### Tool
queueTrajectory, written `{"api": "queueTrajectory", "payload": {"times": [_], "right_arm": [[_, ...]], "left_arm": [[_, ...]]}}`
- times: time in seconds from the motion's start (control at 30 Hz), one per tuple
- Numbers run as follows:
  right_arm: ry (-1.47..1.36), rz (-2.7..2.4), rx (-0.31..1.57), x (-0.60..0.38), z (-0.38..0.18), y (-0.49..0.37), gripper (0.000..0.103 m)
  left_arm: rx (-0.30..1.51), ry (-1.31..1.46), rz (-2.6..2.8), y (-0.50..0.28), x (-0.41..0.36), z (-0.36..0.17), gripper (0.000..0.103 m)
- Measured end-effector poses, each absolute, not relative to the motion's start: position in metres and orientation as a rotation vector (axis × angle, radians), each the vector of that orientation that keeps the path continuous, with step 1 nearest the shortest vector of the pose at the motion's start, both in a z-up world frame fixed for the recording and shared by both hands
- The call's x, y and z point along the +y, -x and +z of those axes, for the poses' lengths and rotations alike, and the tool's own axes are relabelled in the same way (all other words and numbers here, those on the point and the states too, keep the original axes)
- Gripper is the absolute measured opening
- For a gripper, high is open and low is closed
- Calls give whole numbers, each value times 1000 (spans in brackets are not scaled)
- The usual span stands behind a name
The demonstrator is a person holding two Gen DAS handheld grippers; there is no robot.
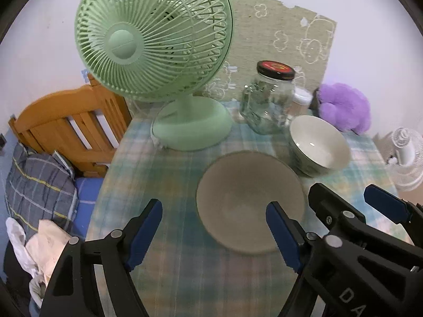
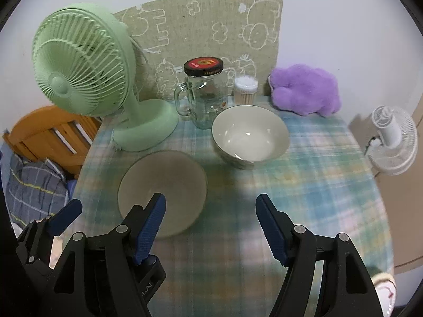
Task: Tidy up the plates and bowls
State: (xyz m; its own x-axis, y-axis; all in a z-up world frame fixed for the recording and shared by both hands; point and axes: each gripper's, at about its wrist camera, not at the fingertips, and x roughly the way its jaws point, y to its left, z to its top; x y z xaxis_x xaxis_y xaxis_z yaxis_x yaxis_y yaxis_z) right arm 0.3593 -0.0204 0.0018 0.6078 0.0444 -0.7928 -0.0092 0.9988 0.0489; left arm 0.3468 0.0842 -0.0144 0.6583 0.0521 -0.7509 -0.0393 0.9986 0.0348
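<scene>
A flat grey-beige plate (image 1: 248,200) lies on the plaid tablecloth (image 1: 171,174); it also shows in the right wrist view (image 2: 164,185). A white bowl (image 1: 318,145) stands upright just behind and right of it, seen too in the right wrist view (image 2: 249,134). My left gripper (image 1: 214,233) is open and empty, its right finger over the plate's near edge. My right gripper (image 2: 210,225) is open and empty, hovering in front of the bowl, its left finger over the plate's near right part. The right gripper also shows at the right edge of the left wrist view (image 1: 354,206).
A green desk fan (image 1: 156,52) stands at the back left of the table. A glass jar mug with a black lid (image 2: 203,97), a toothpick holder (image 2: 246,89) and a purple plush (image 2: 306,92) line the back. A wooden bed frame (image 1: 68,126) is left; a white fan (image 2: 394,142) right.
</scene>
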Motion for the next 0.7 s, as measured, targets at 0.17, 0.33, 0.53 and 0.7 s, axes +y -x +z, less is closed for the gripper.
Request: {"api": "queueTrajectory", "payload": {"times": [0.17,0.33,0.53,0.7], "right_arm": [[-36,57,926,-21,-18,-393,74],[-53,76,957,-22,-40,-414,74],[-63,69,991,-19,-58,-425,57],[-60,85,1016,-18,-69,-430,39]], "left_arm": [[867,-5,64,-374,84,-32,75],[909,10,60,-393,86,-52,69],[940,13,65,-402,87,-68,60],[954,7,89,-406,89,-76,40]]}}
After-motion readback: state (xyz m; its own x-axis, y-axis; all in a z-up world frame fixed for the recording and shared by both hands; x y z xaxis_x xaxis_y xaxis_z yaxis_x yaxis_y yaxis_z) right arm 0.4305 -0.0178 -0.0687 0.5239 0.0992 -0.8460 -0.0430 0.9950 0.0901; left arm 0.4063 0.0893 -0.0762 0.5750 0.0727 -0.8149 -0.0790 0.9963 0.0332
